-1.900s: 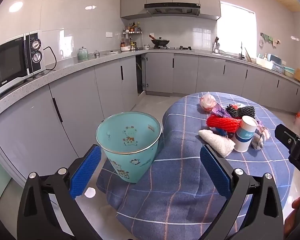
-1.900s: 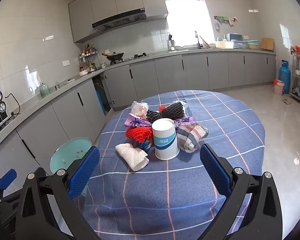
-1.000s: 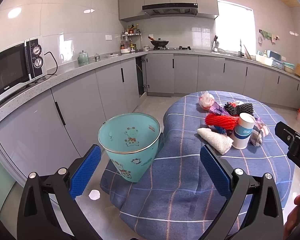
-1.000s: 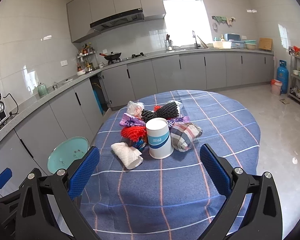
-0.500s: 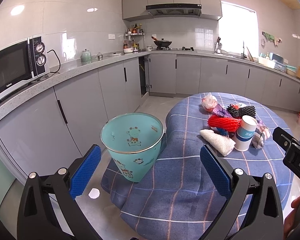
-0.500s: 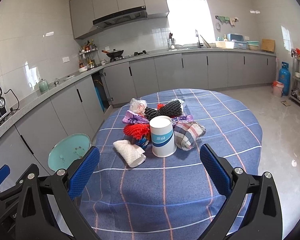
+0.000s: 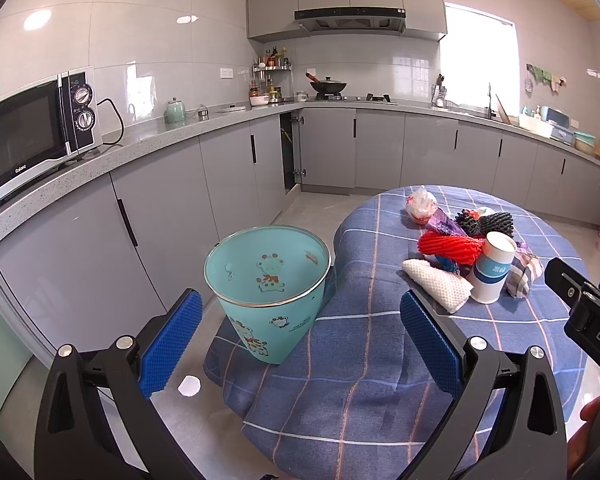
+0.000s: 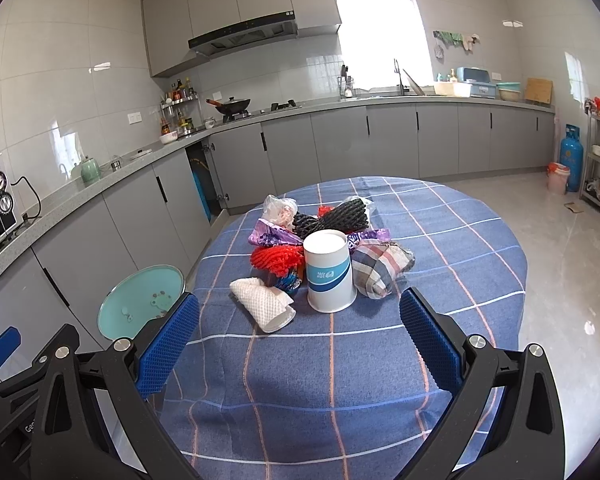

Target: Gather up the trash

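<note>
L gripper [image 7: 300,334] spread wide, nothing held; teal bin [image 7: 266,292] on floor just ahead between its fingers, by table edge. R gripper [image 8: 299,338] wide too, empty, over blue checked cloth [image 8: 440,248]. Trash pile ahead of R: paper cup [image 8: 329,270] centre, white foam net [image 8: 262,304] to cup's left, red net [image 8: 278,258] behind that.

This is a home kitchen. Well ahead of the tongs, grey cabinets [image 7: 228,172] run along tiled walls under a speckled counter [image 7: 148,142], with a range hood [image 7: 350,18] above a wok [image 7: 327,86] on the hob. A microwave [image 7: 32,130] stands on the counter far to the left, a spice rack [image 7: 270,76] fills the corner, and a blue gas cylinder [image 8: 571,156] stands on the floor far to the right.
</note>
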The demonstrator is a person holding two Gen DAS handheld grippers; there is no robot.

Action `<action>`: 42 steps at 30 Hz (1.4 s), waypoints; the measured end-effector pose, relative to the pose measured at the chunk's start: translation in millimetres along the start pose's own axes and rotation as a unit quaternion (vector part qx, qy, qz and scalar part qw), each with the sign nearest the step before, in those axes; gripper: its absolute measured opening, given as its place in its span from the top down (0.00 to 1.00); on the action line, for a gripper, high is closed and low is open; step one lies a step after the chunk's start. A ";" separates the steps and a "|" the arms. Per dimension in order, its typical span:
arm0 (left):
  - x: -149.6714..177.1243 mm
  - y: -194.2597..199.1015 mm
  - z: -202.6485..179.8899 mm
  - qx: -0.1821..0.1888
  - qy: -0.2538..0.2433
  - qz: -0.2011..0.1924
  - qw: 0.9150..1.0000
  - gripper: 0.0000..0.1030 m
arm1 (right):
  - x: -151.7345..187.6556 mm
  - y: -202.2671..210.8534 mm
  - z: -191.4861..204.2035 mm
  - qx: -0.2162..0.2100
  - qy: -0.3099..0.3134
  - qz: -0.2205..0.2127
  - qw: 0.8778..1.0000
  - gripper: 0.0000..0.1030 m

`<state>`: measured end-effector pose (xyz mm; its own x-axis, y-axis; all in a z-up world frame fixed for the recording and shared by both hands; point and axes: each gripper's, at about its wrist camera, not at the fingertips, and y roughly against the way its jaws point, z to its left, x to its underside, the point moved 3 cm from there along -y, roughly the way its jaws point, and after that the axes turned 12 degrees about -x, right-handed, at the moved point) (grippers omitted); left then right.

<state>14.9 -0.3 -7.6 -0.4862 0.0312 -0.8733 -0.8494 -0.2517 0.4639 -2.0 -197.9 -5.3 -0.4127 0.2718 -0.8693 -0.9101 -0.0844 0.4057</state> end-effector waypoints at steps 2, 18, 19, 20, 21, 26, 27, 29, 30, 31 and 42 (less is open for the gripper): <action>-0.1 0.1 0.5 0.000 0.000 0.000 1.000 0.06 | 0.0 0.0 -0.1 0.000 0.000 0.000 1.000 0.04; 0.4 0.6 -0.9 0.001 -0.002 -0.001 1.000 0.06 | 2.0 0.1 1.2 -0.001 -0.001 0.001 1.000 0.04; 0.4 0.5 -0.8 0.001 -0.002 -0.001 1.000 0.06 | 2.0 0.1 1.2 -0.001 -0.001 0.001 1.000 0.04; 0.4 0.5 -0.9 0.001 -0.002 -0.001 1.000 0.06 | 2.1 0.0 1.3 -0.001 -0.001 0.001 1.000 0.04; 0.4 0.5 -0.8 0.000 -0.002 0.000 1.000 0.06 | 2.3 -0.1 1.3 -0.001 -0.001 0.002 1.000 0.04; 0.4 0.6 -0.9 0.000 -0.002 -0.001 1.000 0.06 | 2.6 -0.2 1.6 -0.001 -0.001 0.001 1.000 0.04; 0.4 0.5 -0.8 0.000 -0.002 -0.001 1.000 0.06 | 2.4 -0.2 1.5 -0.001 -0.001 0.001 1.000 0.04; 0.5 0.6 -0.8 0.000 -0.002 -0.001 1.000 0.06 | 2.4 -0.3 1.5 -0.001 -0.001 0.002 1.000 0.04; 0.5 0.6 -0.8 0.000 -0.002 -0.001 1.000 0.06 | 2.6 -0.4 1.7 -0.001 -0.001 0.002 1.000 0.04; 0.5 0.6 -0.8 0.000 -0.002 -0.001 1.000 0.06 | 2.4 -0.3 1.4 -0.001 -0.001 0.002 1.000 0.04; 0.5 0.5 -0.6 0.001 -0.001 0.000 1.000 0.06 | 6.0 -2.8 3.6 -0.002 -0.002 0.009 1.000 0.04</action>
<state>14.4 -0.9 -8.0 -0.4860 0.0337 -0.8733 -0.8500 -0.2505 0.4633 -1.7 -192.6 -10.7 -0.4288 0.2736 -0.8609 -0.9027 -0.0936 0.4199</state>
